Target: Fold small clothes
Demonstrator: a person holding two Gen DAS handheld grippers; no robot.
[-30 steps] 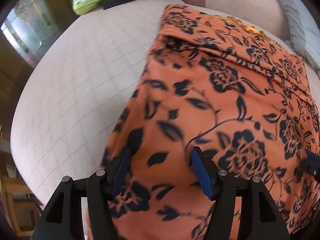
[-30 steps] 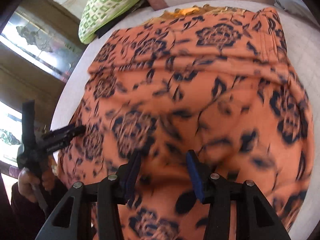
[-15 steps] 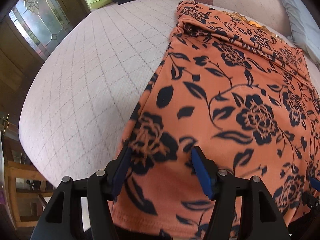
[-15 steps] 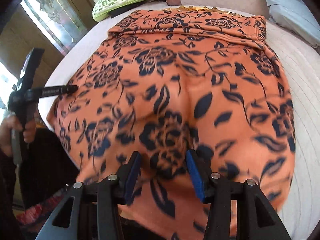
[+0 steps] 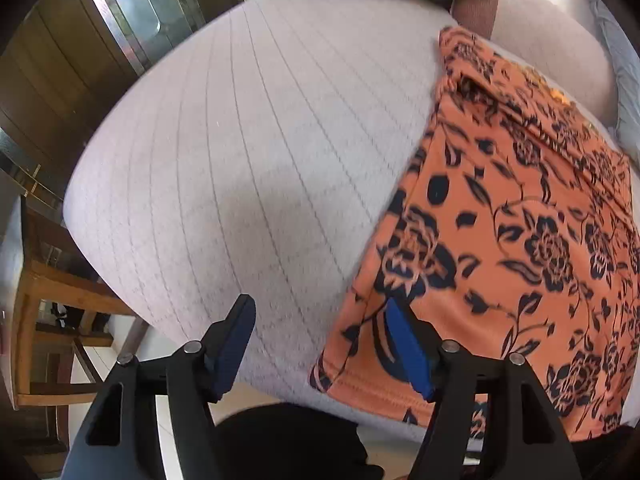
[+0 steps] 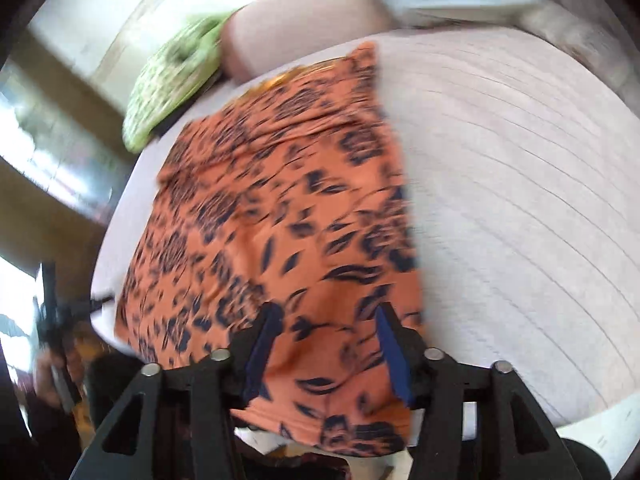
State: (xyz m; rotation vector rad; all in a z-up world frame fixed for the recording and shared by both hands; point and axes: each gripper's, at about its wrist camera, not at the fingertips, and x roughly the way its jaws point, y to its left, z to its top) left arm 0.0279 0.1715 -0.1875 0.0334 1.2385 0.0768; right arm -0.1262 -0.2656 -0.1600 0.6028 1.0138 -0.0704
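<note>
Item: orange floral garment (image 5: 520, 240), spread flat on a pale quilted cushion (image 5: 260, 160), long axis running away from both cameras toward the backrest, near hem hanging just over the cushion's front edge. Left gripper (image 5: 320, 344): jaws open and empty, standing over the cushion just off the garment's left edge; its right jaw overlaps the near-left corner, so the cloth lies to its right. Right gripper (image 6: 328, 352): jaws open, holding nothing, both over the near hem close to the garment's right edge (image 6: 400, 208). Judgement: the right gripper is better placed over the hem; the left needs a small shift rightward before pinching its corner.
</note>
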